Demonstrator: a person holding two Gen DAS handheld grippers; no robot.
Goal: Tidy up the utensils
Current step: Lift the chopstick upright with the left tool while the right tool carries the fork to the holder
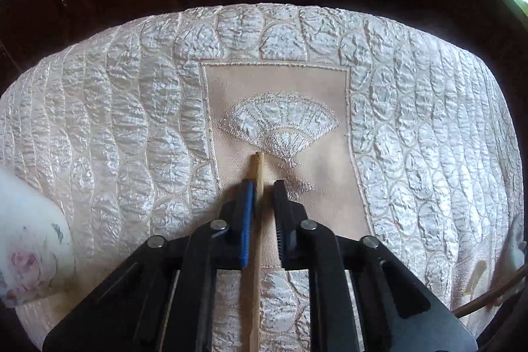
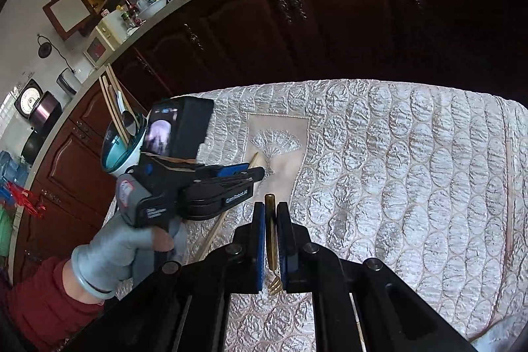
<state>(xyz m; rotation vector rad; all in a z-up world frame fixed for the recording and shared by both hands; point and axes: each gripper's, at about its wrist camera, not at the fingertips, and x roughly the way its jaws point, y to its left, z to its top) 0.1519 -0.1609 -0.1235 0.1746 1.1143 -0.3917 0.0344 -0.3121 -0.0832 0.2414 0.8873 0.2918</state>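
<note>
My left gripper (image 1: 263, 187) has a wooden chopstick (image 1: 257, 220) between its jaws, running back under the gripper; the jaws stand slightly apart around it, low over the quilted cloth (image 1: 412, 137). In the right wrist view the left gripper (image 2: 255, 172) hovers over the chopstick (image 2: 214, 233) beside the fan embroidery (image 2: 275, 141). My right gripper (image 2: 271, 207) is shut on a gold fork (image 2: 271, 240), handle forward, tines toward the camera. A teal-lined bowl (image 2: 114, 150) holds chopsticks and a spoon at the table's left.
A white floral dish (image 1: 29, 246) sits at the left edge. Another chopstick (image 2: 510, 197) lies at the cloth's far right. Dark wooden cabinets (image 2: 330, 22) stand behind the table, under a cluttered counter.
</note>
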